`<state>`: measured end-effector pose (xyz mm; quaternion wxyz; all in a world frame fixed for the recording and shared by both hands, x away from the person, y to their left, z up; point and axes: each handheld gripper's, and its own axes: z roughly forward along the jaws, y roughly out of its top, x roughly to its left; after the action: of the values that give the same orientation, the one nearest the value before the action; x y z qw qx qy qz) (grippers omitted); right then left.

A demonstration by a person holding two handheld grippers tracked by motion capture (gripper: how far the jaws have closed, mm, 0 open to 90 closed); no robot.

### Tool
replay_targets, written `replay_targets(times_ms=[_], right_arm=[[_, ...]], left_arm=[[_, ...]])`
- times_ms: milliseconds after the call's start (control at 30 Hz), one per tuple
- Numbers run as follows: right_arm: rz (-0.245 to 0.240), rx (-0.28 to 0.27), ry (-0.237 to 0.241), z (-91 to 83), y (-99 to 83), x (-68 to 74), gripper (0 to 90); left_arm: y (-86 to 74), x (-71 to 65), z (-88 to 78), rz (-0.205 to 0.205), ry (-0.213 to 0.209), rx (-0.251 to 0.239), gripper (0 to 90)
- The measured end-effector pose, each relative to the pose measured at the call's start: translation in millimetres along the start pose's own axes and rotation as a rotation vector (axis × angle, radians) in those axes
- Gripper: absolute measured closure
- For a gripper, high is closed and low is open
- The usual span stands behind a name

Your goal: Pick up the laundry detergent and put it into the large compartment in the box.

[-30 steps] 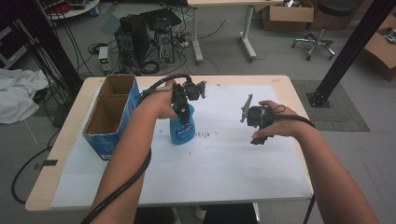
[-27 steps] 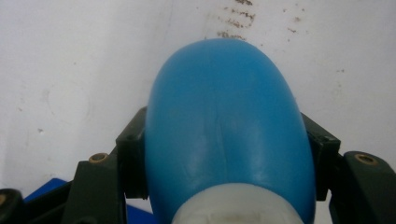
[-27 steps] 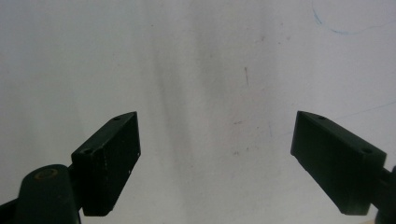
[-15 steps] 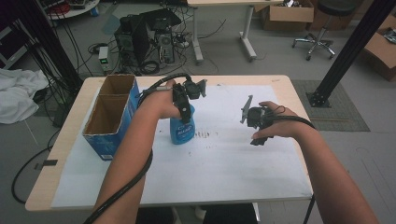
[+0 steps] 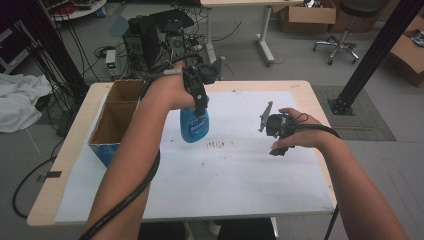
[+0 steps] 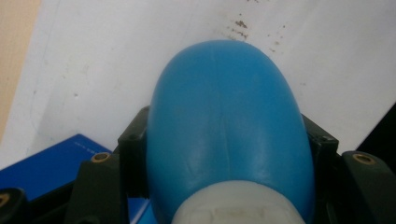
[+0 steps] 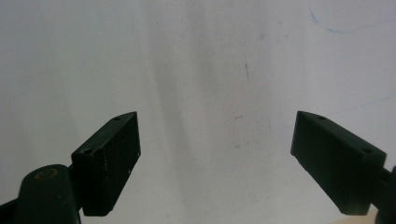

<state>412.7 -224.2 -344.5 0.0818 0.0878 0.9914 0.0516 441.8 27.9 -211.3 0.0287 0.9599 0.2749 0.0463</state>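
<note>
A blue spray bottle [image 5: 194, 125] with a white collar hangs upright just above the white paper. My left gripper [image 5: 199, 96] is shut on its neck from above. In the left gripper view the bottle's rounded blue shoulder [image 6: 224, 121] bulges between the two black jaws, which press on both of its sides. To the right, my right gripper [image 5: 274, 131] is held low over the paper with its jaws wide apart. Nothing lies between its fingers [image 7: 109, 154] except bare white paper.
A blue cardboard box [image 5: 106, 151] with two open compartments stands at the table's left side, close to the left forearm. White paper [image 5: 225, 185] with small dark specks covers most of the wooden table [image 5: 64, 167]. Cables, computers and chairs stand on the floor beyond the far edge.
My left gripper has risen a little with the blue bottle in it, taking the bottle off the paper. The right gripper has hardly moved.
</note>
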Motion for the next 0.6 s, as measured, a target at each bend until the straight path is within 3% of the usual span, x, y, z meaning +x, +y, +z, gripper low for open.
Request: replay_targets(times_ms=[167,367,600], right_arm=[[-0.006,0.002,0.001,0.3,1.1,0.3,15.9],[-0.010,0.001,0.004,-1.5,3.2,1.0,15.9],[-0.018,-0.003,0.004,0.9,5.1,1.9,15.9]], left_arm=[[-3.4,3.5,-19.7,-0.084,-0.006,-0.006,37.7],[-16.4,15.0,-39.2,-0.244,-0.037,-0.009,37.6],[-37.5,25.8,-67.3,-0.407,-0.014,-0.025,37.7]])
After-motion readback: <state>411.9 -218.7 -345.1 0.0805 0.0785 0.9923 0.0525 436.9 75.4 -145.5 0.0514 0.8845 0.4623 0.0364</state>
